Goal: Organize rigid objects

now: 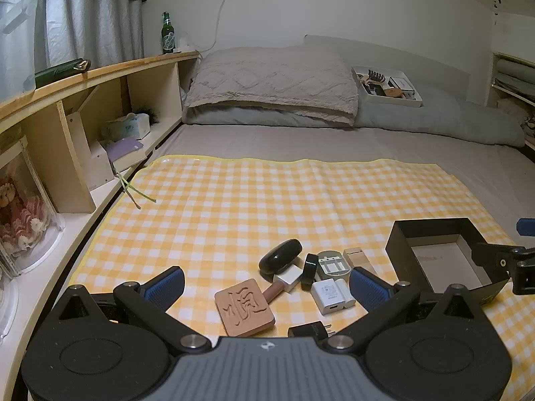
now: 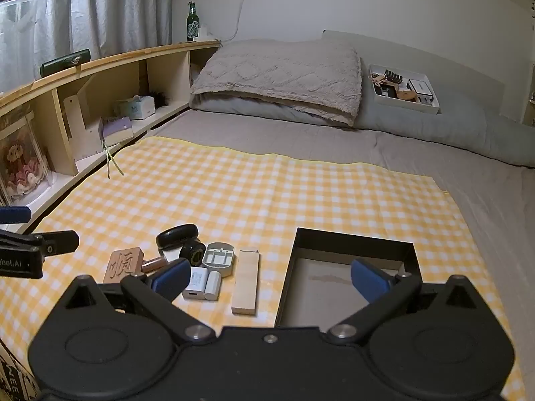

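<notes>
A pile of small rigid objects lies on the yellow checked mat (image 1: 234, 200): a carved wooden block (image 1: 244, 310), a black oval case (image 1: 280, 255), a white charger (image 1: 329, 295), a grey plastic base (image 1: 329, 264), a black ring (image 1: 309, 270), a black plug (image 1: 309, 330) and a plain wooden block (image 2: 246, 279). An empty black box (image 2: 347, 287) stands to their right. My left gripper (image 1: 265, 285) is open above the pile. My right gripper (image 2: 271, 277) is open, its right finger over the box.
A wooden shelf (image 1: 100, 77) with a green bottle (image 1: 167, 33), tissue box and books runs along the left. A pillow (image 1: 274, 83) and a white tray of items (image 1: 388, 85) lie at the head of the bed.
</notes>
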A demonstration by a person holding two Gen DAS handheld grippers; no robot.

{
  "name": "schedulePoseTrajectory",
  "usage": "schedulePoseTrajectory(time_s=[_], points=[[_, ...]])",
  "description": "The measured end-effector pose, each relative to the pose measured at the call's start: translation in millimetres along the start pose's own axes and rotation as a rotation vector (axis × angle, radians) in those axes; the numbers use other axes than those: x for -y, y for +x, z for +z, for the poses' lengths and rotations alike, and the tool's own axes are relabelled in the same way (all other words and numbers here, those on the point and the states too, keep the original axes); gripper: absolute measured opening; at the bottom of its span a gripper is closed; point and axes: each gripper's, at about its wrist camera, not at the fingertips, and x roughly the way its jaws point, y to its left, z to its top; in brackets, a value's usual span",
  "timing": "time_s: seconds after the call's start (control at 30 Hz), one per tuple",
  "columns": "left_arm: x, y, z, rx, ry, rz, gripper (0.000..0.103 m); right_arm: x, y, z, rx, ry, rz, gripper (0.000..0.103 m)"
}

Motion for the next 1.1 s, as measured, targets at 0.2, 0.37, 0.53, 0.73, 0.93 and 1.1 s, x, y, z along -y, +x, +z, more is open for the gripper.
schedulePoseTrajectory(time_s=[0.2,0.37,0.53,0.73,0.93,1.1], points=[[0.8,2.0,-1.8,-0.007,-0.006,0.002,0.103,0.1,-1.6,0.6,-0.002,-0.003,0.0,0.103],[1.3,1.3,-0.9,-0.009,-0.006,-0.001,0.103,-0.4,-1.4,-0.7,-0.004,-0.009,-0.001,0.103],[1.5,1.3,-0.6,-0.01,-0.007,-0.002,0.103,-0.7,-1.6,-0.5,-0.005,-0.009,-0.001,0.103],[1.6,1.8,-0.5,-0.01,-0.007,0.0,0.103,-0.9,-1.4,-0.3,-0.007,-0.01,-0.003,0.103],[2.1,2.2,-0.9,-0.011,-0.006,-0.001,0.103,-0.5,-0.9,-0.6,-0.007,-0.011,-0.004,0.103],[4.9,3.0,-2.1,-0.015,0.0,-0.004,0.103,-0.4,-1.0,-0.9,-0.008,-0.01,-0.005,0.103]])
